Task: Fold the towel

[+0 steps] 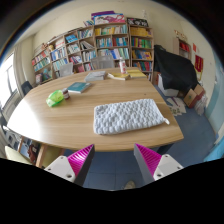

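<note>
A light grey-white towel (129,115) lies spread flat on the round wooden table (70,115), near its front right edge. My gripper (114,162) is held back from the table, above the blue floor, short of the table's front edge. Its two fingers with magenta pads (79,158) stand wide apart with nothing between them. The towel is beyond the fingers, slightly to the right.
Books (128,72) and a teal object (77,88) lie at the table's far side. Bookshelves (90,45) line the back wall. A dark chair (172,70) stands to the right of the table. Blue carpet (112,160) lies below the fingers.
</note>
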Motion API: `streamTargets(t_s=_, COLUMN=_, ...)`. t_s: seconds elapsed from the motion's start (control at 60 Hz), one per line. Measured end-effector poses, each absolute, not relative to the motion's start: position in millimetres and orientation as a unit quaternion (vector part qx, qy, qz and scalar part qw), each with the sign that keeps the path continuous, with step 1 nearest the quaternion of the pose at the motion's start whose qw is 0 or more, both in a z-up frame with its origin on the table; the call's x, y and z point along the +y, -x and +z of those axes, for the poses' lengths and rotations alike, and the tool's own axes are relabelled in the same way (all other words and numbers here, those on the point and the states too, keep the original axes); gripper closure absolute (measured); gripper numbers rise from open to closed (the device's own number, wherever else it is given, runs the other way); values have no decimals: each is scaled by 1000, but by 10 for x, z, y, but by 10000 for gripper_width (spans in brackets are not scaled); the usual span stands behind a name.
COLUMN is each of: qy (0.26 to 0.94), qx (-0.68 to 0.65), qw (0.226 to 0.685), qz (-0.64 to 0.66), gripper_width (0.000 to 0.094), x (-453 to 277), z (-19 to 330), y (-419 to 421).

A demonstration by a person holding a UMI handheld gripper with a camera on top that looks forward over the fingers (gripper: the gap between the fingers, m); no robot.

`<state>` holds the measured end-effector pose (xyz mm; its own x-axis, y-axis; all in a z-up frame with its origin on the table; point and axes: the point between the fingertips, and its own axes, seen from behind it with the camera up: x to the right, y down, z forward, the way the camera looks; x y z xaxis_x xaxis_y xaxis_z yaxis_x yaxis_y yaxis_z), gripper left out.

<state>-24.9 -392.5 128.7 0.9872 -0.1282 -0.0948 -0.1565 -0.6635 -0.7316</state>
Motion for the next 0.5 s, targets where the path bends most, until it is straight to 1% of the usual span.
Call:
streamTargets(t_s=0.017, qy=912, qx=76, qw=403, qz=18, gripper_width=102, x=-3950, z=1337, y=234)
streamTargets(t_s=0.033, qy=911, qx=74, qw=405, qz=19, gripper_width=100, x=-3910, z=1290, y=257)
streamTargets(t_s=0.167, qy=912, qx=58, qw=407, qz=23, gripper_width=103, x=-3846, z=1248, y=338)
streamTargets(t_s=0.183, qy=912, qx=58, qw=406, qz=22, gripper_width=104, x=-3857, z=1246, y=597)
streamTargets(t_s=0.217, qy=912, qx=54, qw=406, qz=24, gripper_width=103, x=-3827, z=1223, y=641)
streamTargets(t_s=0.233, qy=912, qx=49, qw=407, qz=27, gripper_width=104, x=-3773, z=1194, y=509)
streamTargets(t_s=0.25, qy=912, qx=48, qw=408, qz=26, gripper_width=104, x=-3774, z=1196, y=677)
streamTargets(t_s=0.267, qy=912, qx=44, qw=408, qz=29, gripper_width=103, x=-3717, z=1162, y=540)
streamTargets(t_s=0.3, qy=913, qx=40, qw=405, qz=29, gripper_width=107, x=-3668, z=1116, y=559)
streamTargets(t_s=0.333, qy=914, qx=40, qw=402, qz=27, gripper_width=107, x=-3546, z=1056, y=821)
streamTargets(t_s=0.417, qy=913, qx=31, qw=405, qz=34, gripper_width=115, x=-3314, z=965, y=909)
streamTargets(t_s=0.5, qy=913, qx=23, qw=407, qz=27, gripper_width=120, x=-2877, z=763, y=970)
